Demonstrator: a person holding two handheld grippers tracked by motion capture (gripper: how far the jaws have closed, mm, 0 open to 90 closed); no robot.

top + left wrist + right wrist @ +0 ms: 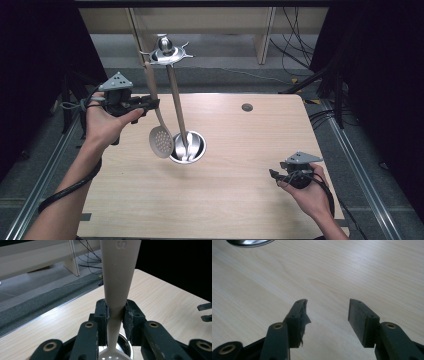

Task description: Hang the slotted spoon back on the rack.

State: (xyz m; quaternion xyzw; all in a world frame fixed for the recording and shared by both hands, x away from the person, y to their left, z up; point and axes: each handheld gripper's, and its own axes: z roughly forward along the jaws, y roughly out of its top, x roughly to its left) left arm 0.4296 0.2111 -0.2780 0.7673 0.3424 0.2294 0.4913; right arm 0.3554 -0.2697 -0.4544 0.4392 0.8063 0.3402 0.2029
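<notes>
Beige slotted spoon [156, 112] is clamped by its handle in the left gripper [150, 104], long axis nearly upright, perforated head hanging low just beside the steel stand base [197, 150]. Handle top sits right at the rack's hooks [167, 54], so the left hand's clearly nearer; right gripper [276, 176] rests wide open, well off to the side.

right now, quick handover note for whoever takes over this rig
Left tool: shut on the handle of the beige slotted spoon, held in the air beside the steel utensil stand.
Right tool: open, holding nothing, low over the light wooden table near its right front.
Done: the spoon is gripped and lifted, its top up by the stand's hooks.
Left: whether it hangs on a hook cannot be told; check that.
</notes>
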